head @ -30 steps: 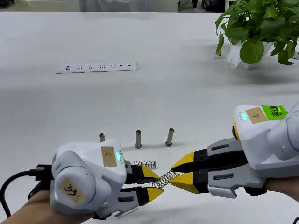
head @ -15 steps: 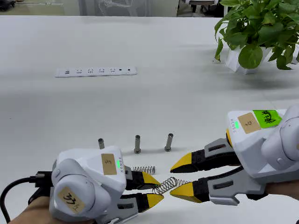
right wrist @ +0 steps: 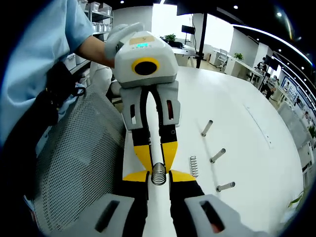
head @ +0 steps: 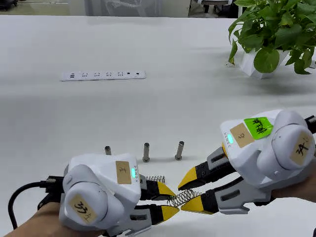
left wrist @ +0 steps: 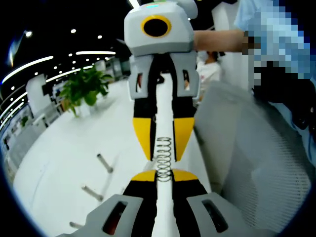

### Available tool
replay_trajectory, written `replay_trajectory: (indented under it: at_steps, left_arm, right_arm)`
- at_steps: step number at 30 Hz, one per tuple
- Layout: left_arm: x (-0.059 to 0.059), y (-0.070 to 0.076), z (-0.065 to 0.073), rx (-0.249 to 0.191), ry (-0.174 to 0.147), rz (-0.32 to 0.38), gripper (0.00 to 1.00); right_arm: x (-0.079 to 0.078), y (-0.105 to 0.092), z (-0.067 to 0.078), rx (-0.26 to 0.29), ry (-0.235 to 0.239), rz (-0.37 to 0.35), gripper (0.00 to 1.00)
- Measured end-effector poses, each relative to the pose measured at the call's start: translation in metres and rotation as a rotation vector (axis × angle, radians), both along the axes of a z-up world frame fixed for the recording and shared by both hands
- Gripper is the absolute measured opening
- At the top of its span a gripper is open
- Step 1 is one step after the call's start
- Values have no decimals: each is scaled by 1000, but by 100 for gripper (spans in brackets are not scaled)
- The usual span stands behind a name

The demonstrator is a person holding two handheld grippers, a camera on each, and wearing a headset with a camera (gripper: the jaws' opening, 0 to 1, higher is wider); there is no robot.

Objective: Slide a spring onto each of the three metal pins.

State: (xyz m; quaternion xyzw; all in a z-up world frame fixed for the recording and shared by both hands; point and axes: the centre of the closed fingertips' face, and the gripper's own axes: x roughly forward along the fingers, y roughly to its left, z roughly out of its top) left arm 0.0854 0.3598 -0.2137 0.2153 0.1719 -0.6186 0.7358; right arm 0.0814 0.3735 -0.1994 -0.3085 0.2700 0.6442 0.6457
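Three short metal pins (head: 107,150) (head: 146,151) (head: 179,150) stand bare in a row on the white table (head: 197,108). One spring (head: 178,198) hangs in the air just in front of them. My left gripper (head: 169,201) is shut on its near end, and the left gripper view shows that end between the yellow tips (left wrist: 164,175). My right gripper (head: 183,195) faces it from the right, its jaws open around the spring's other end (right wrist: 158,174). A second spring (head: 155,178) lies flat on the table behind the left gripper's tips.
A white power strip (head: 103,75) lies at the back left. A potted plant (head: 276,29) stands at the back right. A black cable (head: 19,192) trails from the left gripper. A mesh chair (right wrist: 74,163) sits below the table's edge.
The right gripper, closed on the spring a second ago, has spread its jaws and rolled over. It has also shifted slightly left. The left gripper still holds the spring.
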Motion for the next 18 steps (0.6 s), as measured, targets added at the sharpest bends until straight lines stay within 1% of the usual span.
replay_trajectory:
  at_steps: [5,11,18]
  left_arm:
    - [0,0,-1,2,-3,-1,9]
    - [0,-1,1,-11,3,5,9]
    - [0,-1,0,-12,7,7,9]
  right_arm:
    - [-2,3,-2,-5,2,17,14]
    - [-2,5,-4,-9,2,26,13]
    - [-1,5,-4,-17,1,28,13]
